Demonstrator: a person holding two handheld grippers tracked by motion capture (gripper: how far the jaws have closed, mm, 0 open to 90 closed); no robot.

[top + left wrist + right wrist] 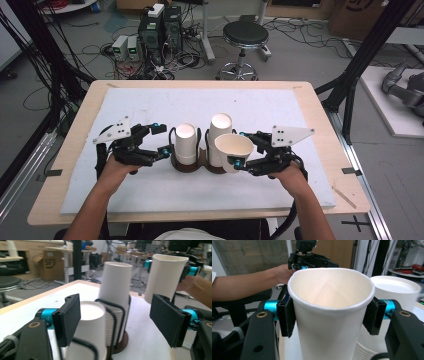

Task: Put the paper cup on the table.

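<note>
A dark holder [201,163] with black wire loops stands mid-table and carries two stacks of upturned white paper cups: a shorter left stack [185,144] and a taller right stack [219,131]. My right gripper [240,148] is shut on a single paper cup [233,150] held mouth-up just right of the taller stack. In the right gripper view the held cup [329,315] is squeezed between both pads, with the stack [397,290] beside it. My left gripper [162,138] stands open just left of the shorter stack [90,332], its jaws apart around that stack's side.
A white foam board [150,105] covers the wooden table [320,115]. Beyond the far edge stand a black stool [245,36], computer cases [160,30] and floor cables. Black frame posts [360,60] rise at both sides.
</note>
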